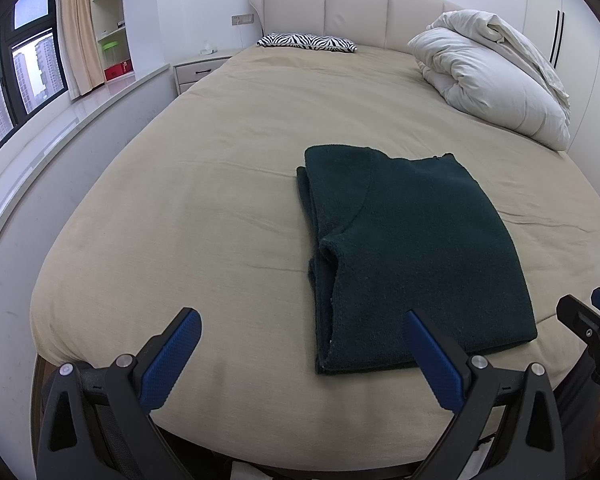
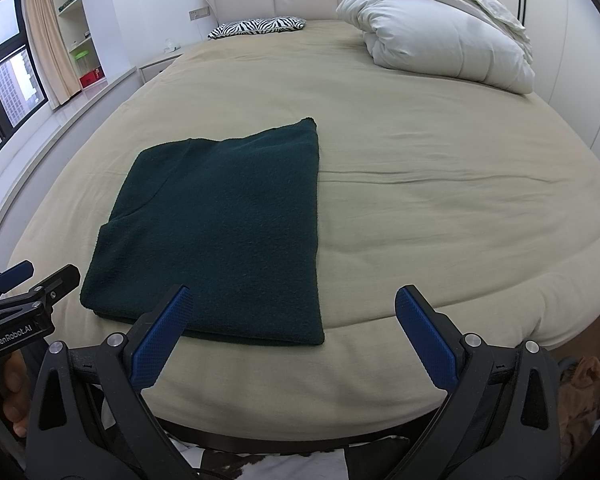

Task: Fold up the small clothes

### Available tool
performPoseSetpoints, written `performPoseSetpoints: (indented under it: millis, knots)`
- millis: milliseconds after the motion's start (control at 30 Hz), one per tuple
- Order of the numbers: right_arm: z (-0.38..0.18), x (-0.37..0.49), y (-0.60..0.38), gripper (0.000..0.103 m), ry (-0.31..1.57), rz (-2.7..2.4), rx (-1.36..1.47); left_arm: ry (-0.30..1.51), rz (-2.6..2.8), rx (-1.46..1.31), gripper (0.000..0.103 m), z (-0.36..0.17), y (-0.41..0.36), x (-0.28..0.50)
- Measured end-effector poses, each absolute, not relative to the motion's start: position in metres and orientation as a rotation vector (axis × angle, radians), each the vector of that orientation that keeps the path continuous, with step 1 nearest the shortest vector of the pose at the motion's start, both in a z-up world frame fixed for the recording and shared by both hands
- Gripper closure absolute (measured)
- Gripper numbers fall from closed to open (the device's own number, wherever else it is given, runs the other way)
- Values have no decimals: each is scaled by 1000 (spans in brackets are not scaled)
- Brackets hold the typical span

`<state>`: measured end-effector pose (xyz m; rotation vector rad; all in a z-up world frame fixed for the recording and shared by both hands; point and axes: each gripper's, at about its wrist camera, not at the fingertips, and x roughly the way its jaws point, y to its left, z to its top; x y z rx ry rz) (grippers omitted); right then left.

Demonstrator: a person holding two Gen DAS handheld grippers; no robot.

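A dark green knitted garment lies folded into a flat rectangle on the beige bed, near its foot edge. It also shows in the right wrist view. My left gripper is open and empty, held over the foot edge just short of the garment's near left corner. My right gripper is open and empty, held over the foot edge at the garment's near right corner. Each gripper shows at the edge of the other's view, the right one and the left one.
A bundled white duvet lies at the far right of the bed. A zebra-print pillow lies by the padded headboard. A nightstand, shelves and a window sill stand to the left. Wardrobe doors line the right.
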<state>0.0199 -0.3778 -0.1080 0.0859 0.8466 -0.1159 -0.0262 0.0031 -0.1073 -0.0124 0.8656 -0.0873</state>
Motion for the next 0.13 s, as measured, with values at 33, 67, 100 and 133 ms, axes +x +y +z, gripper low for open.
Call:
performPoseSetpoints:
  millis: [33,67,100,133]
  knots:
    - [-108,20,-377,0,847,-116,86,867,-89,-14,0,-108,4,-24]
    - [-108,21,-379,0,848,-114,86,867,-91,-15,0,-108,5,-24]
    - [-108,22,-379,0,849,-113,86,866,-89,-13,0,-108,5,-25]
    - [-108,22,-379,0,850,-112,87,866,-89,-10,0,-108,5,-25]
